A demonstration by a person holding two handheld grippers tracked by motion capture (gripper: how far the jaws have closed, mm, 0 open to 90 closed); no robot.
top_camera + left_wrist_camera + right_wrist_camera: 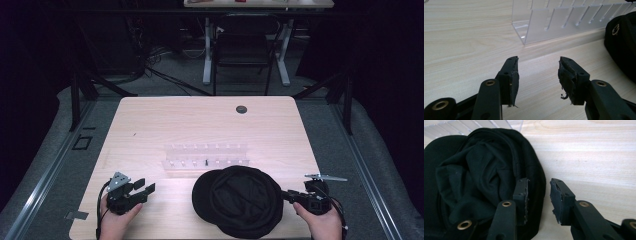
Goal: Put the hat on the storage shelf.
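Note:
A black cap (240, 200) lies upside down at the front middle of the wooden table (165, 125), its brim to the left. My right gripper (287, 194) is at the cap's right edge. In the right gripper view it (539, 185) is open, one jaw over the cap's (474, 175) inner lining, the other over bare wood, and the rim lies in the gap. My left gripper (146, 185) rests at the front left, apart from the cap. It (538, 65) stands open with nothing between its jaws, and the cap (624, 45) shows at the far right.
A clear acrylic slotted rack (206, 155) stands just behind the cap, with a small dark piece (206, 161) in it. A round black grommet (241, 109) sits near the table's far edge. A chair (243, 50) and desk legs stand beyond the table.

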